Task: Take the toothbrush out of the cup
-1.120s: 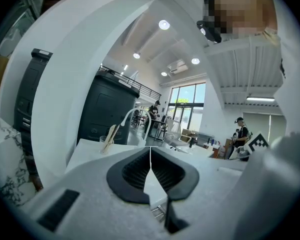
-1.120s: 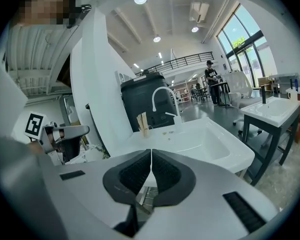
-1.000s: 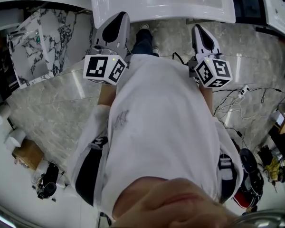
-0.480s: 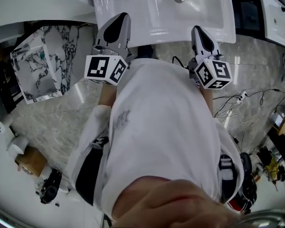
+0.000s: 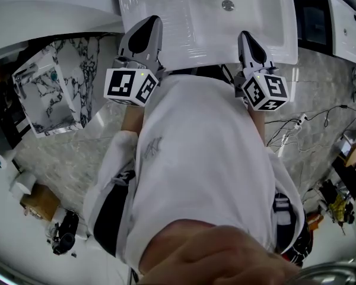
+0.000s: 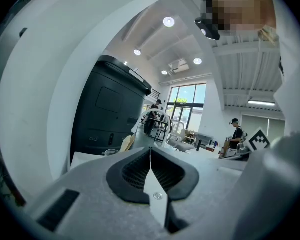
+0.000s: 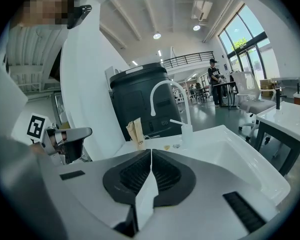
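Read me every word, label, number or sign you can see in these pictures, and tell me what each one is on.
No words or numbers can be read.
Left gripper: its cube has black-and-white square marker patterns, no letters.
Right gripper: the same kind of patterns on its cube.
White shirt: small grey chest print, too blurred to read.
Sleeve: white print on a dark band, too small to read.

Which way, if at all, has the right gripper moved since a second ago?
Yes, forward: the right gripper, earlier short of the white sink, now overlaps its front rim.
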The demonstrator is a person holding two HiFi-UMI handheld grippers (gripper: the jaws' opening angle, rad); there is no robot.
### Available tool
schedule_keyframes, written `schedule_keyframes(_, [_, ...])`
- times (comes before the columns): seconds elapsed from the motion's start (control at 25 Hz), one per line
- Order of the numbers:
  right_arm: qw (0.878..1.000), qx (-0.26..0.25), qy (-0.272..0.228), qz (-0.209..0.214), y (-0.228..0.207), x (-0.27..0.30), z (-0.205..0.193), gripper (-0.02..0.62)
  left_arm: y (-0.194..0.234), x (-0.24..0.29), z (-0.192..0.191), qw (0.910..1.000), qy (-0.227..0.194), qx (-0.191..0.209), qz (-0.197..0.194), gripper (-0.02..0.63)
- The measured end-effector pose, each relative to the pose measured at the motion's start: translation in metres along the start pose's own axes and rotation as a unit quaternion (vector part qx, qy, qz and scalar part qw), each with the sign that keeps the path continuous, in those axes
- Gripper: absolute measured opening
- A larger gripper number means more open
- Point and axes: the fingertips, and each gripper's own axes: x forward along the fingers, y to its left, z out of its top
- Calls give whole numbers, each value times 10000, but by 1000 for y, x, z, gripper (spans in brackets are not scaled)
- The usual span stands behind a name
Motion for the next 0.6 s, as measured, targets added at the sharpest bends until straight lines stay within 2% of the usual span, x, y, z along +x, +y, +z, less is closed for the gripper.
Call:
schedule_keyframes(0.32, [9999,-13,75,106,-6,13,4,15,5,1,-3,9998,9,-108,187,18])
schedule_keyframes(0.6, [9988,-115,118,467,-8,26,13,15,7,-1,2,9980,-108,-134,611,18])
